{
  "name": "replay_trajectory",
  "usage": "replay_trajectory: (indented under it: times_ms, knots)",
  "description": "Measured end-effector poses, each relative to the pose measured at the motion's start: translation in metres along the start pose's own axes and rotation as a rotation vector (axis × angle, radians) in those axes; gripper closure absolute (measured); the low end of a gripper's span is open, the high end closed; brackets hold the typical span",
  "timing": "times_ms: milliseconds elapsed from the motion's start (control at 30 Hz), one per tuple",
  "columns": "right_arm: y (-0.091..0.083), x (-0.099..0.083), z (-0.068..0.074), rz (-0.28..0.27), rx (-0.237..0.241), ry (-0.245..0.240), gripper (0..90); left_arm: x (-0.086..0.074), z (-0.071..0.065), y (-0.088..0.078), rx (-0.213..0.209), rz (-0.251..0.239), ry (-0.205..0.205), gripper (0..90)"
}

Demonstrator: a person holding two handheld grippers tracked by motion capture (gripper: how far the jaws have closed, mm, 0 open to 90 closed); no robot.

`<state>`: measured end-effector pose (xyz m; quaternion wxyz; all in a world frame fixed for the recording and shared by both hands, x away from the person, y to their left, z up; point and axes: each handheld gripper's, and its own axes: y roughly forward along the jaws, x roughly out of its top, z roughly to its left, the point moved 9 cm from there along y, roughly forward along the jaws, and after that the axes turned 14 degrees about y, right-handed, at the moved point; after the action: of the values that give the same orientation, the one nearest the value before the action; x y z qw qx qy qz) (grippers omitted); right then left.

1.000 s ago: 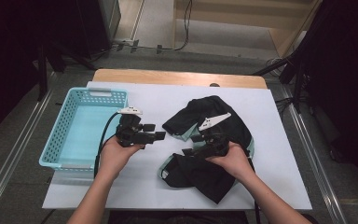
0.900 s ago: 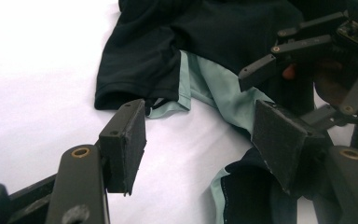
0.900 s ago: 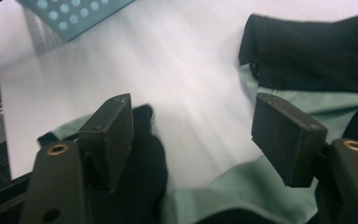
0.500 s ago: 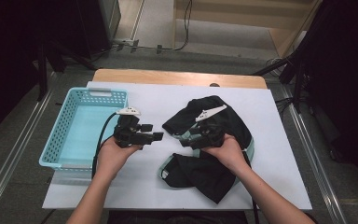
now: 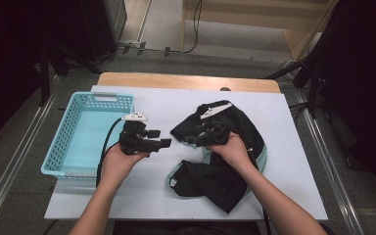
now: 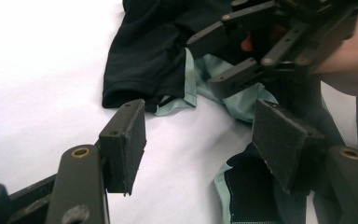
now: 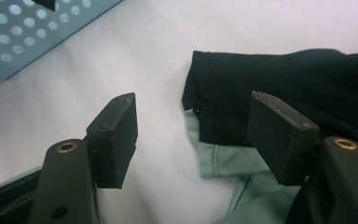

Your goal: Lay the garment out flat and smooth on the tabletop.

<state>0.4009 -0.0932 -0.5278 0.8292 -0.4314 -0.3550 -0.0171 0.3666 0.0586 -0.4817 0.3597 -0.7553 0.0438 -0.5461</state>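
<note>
A black garment [image 5: 225,161] with mint-green lining lies crumpled on the white table cover, right of centre. My right gripper [image 5: 188,139] rests low over its left edge and points left. Its jaws have just been closing. In the right gripper view [image 7: 193,121] the black hem and green lining [image 7: 214,154] lie between the pads, which do not press on them. My left gripper [image 5: 165,143] hovers just left of the garment, pointing right, open and empty [image 6: 198,126]. The left gripper view shows the garment [image 6: 154,51] and the right gripper [image 6: 203,63] right ahead.
A light blue perforated basket [image 5: 85,100] stands at the table's left, close behind the left hand; its wall shows in the right gripper view [image 7: 28,32]. A wooden table edge [image 5: 186,81] runs along the back. White cover lies bare in front of the basket.
The right hand and its gripper have slid left over the garment toward its left edge, nearer the left gripper. The left hand has kept still.
</note>
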Motion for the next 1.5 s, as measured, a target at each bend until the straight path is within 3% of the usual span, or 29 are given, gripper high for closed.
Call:
replay_trajectory:
  times_ms: [167,467,567,733,767,833,867,933,967,1100,1167,1200,1233,1300,1500]
  knots:
    - [0.013,-0.001,-0.011,0.011,-0.040,0.002,31.8,0.000,0.001,0.000,0.002,-0.001,0.001,36.2]
    - [0.030,-0.005,-0.017,0.034,-0.074,-0.002,31.5,-0.001,0.002,-0.001,0.001,-0.002,0.002,36.2]
    - [0.039,-0.014,-0.025,0.074,-0.114,-0.017,31.9,-0.001,0.003,-0.002,0.002,-0.005,-0.001,36.2]
    - [0.041,-0.013,-0.027,0.057,-0.163,-0.049,45.1,-0.002,0.003,-0.001,0.001,-0.006,-0.005,36.2]
    - [0.041,-0.014,-0.029,0.043,-0.210,-0.077,54.3,-0.003,0.003,-0.001,0.001,0.000,-0.003,36.2]
    - [0.041,-0.014,-0.029,0.039,-0.217,-0.081,58.9,-0.003,0.002,0.000,0.001,0.001,-0.001,36.2]
    - [0.038,-0.013,-0.032,0.036,-0.231,-0.056,73.3,-0.003,0.002,0.000,-0.001,0.001,0.000,36.2]
    - [0.037,-0.013,-0.034,0.042,-0.228,-0.035,78.4,-0.003,0.002,0.000,-0.002,0.001,0.000,36.3]
    - [0.036,-0.012,-0.036,0.051,-0.214,0.005,81.0,-0.003,0.002,0.000,-0.002,0.001,0.000,36.2]
    - [0.032,-0.011,-0.035,0.064,-0.204,0.028,82.5,-0.002,0.002,0.000,0.011,-0.011,0.012,36.3]
    - [0.016,0.001,-0.032,0.009,-0.169,0.053,82.7,0.000,0.002,-0.001,0.012,-0.025,0.012,36.4]
    - [0.016,0.001,-0.032,0.009,-0.169,0.053,82.7,0.000,0.002,-0.001,0.012,-0.025,0.012,36.4]
    - [0.001,0.011,-0.032,-0.033,-0.148,0.071,82.6,0.000,0.002,0.000,0.012,-0.025,0.011,36.4]
    - [-0.014,0.018,-0.032,-0.066,-0.137,0.082,82.7,-0.001,0.002,0.001,0.010,-0.015,0.014,36.3]
    - [-0.039,0.024,-0.030,-0.111,-0.129,0.077,82.6,-0.002,0.000,0.004,0.004,-0.001,0.020,36.3]
